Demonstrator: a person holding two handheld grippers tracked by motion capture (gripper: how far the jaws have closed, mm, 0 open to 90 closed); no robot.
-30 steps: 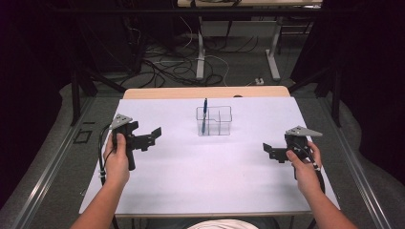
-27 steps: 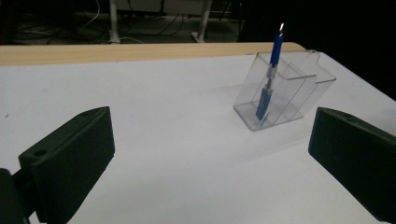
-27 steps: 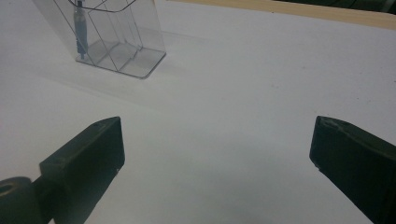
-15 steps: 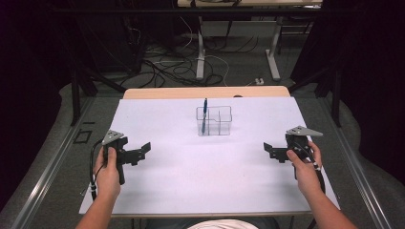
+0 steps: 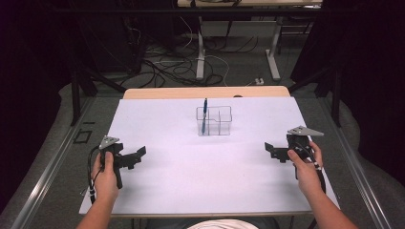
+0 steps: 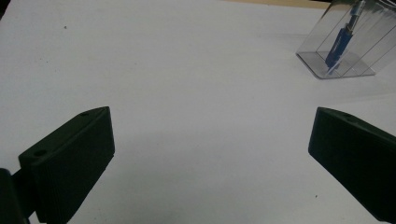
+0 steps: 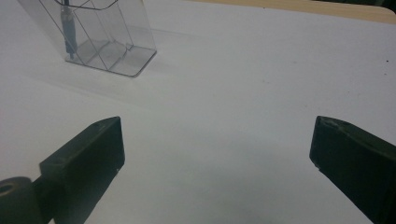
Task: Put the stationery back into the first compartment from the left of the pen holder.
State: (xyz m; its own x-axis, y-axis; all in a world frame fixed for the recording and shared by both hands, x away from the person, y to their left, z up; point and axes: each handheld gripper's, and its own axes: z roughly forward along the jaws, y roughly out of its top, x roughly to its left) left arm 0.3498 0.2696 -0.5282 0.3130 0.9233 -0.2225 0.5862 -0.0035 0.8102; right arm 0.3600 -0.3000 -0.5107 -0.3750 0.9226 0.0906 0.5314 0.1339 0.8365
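Note:
A clear plastic holder (image 5: pixel 214 121) with compartments stands mid-table toward the back, with a blue pen (image 5: pixel 204 116) upright in its left compartment. The holder (image 6: pixel 343 44) and pen (image 6: pixel 340 39) show at the upper right of the left gripper view, and the holder (image 7: pixel 100 35) with the pen (image 7: pixel 69 28) shows at the upper left of the right gripper view. My left gripper (image 5: pixel 138 155) rests low near the table's front left, open and empty. My right gripper (image 5: pixel 270 150) sits at the right side, open and empty. Both point toward the table's middle.
A white sheet (image 5: pixel 205 167) covers the table, with a wooden strip (image 5: pixel 205 92) along the far edge. Beyond the table are cables and desk legs (image 5: pixel 200 52) on the floor. A metal rail (image 5: pixel 52 162) runs along the left.
My left gripper has drawn back toward the front left edge of the table over the last second. The right gripper has stayed put. The holder and pen have not moved.

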